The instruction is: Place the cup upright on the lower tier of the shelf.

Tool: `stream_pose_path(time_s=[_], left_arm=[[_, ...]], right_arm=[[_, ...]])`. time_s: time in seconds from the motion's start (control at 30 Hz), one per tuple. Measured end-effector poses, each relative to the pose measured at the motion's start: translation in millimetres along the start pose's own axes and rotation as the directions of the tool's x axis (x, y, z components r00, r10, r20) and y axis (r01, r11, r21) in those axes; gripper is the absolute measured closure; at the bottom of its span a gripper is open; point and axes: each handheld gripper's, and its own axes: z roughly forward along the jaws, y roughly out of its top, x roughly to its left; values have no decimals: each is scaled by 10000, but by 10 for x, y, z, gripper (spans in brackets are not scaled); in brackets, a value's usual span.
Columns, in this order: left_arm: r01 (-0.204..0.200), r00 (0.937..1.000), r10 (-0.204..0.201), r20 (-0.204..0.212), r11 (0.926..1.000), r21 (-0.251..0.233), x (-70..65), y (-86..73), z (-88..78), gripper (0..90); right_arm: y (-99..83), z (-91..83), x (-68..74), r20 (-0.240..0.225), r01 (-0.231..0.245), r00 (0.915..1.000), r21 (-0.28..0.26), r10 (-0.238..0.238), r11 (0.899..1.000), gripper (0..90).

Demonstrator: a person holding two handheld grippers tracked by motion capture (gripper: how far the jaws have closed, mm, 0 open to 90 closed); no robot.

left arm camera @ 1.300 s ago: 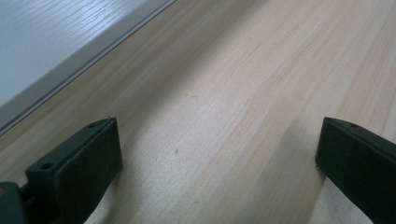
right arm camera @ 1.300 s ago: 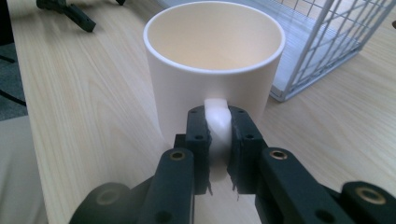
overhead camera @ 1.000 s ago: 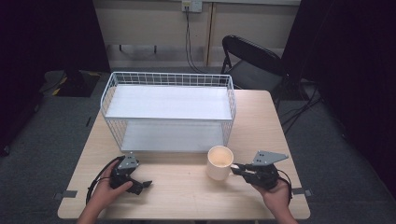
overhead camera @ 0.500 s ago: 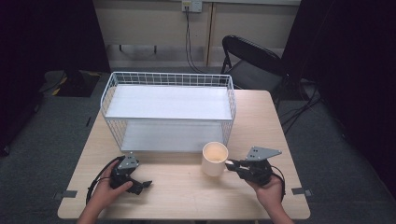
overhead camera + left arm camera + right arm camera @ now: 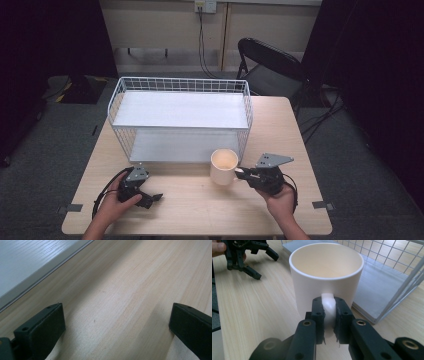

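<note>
Cream mug [image 5: 325, 277], upright, empty, handle clamped.

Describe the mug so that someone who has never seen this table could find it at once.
Start at the white wire basket on the wooden table; near its front right corner stands the cream mug. It is empty, and the right hand-held gripper clamps its handle.

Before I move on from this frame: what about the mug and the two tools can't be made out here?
- Mug base: right gripper view, hidden behind the right tool shut on its handle; lifted or resting, unclear.
- Mug's inside bottom: both views, hidden by its wall.
- Left tool body: left gripper view, cut off by the bottom edge.
</note>
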Motion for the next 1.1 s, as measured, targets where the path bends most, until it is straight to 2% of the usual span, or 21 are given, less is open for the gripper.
stream_pose_path(time_s=[0.27,0.47,1.1], left_arm=[[-19,10000,19,-13,10000,5,1,0,0,0],[-7,10000,7,-1,10000,-3,0,0,0,0],[-6,10000,6,-2,10000,-9,0,0,0,0]], right_arm=[[55,76,35,-41,-30,10000,-12,30,10000,805],[69,127,34,-67,-270,9996,-161,269,9995,806],[175,289,102,351,-376,9986,-563,396,9977,805]])
